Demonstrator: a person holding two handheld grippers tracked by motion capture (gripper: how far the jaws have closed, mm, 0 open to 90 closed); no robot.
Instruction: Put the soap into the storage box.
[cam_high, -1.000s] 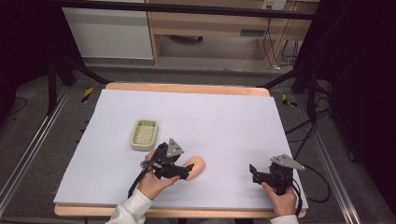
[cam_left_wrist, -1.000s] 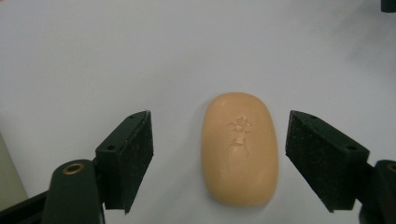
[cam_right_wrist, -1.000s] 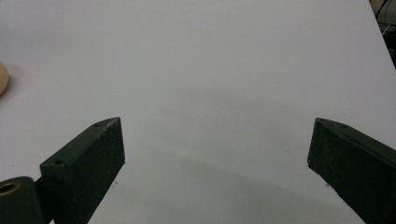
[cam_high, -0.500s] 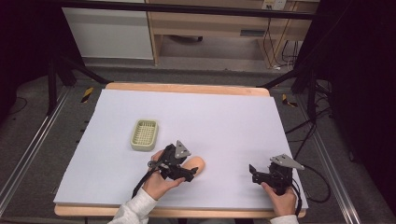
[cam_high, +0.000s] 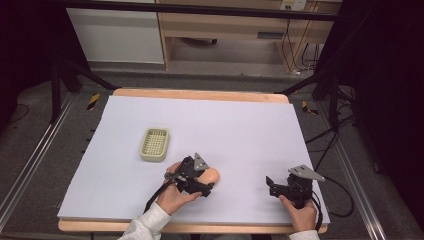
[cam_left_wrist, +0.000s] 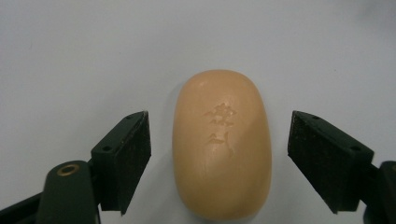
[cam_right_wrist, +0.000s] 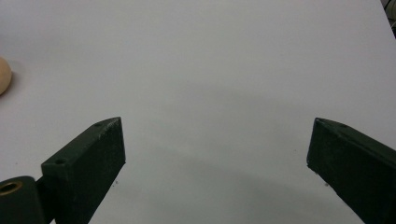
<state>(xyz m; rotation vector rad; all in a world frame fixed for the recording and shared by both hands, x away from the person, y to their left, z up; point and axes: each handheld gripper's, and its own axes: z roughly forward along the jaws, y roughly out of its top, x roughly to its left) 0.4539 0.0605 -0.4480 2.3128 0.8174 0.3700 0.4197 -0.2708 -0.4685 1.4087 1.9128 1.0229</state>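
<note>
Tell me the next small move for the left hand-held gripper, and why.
Probably close the jaws on the soap. The left hand-held gripper is open, with one jaw on either side of the bar and a gap at each, so nothing grips it yet. The soap lies flat on the table.

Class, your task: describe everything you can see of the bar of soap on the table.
The soap is a peach-orange oval bar with rounded edges, smooth and slightly glossy, with characters pressed into its top face. It looks whole and dry. It lies flat on the white table cover, to the right of the pale green soap dish. The left gripper is open, one jaw on either side of the bar, neither touching it.
</note>
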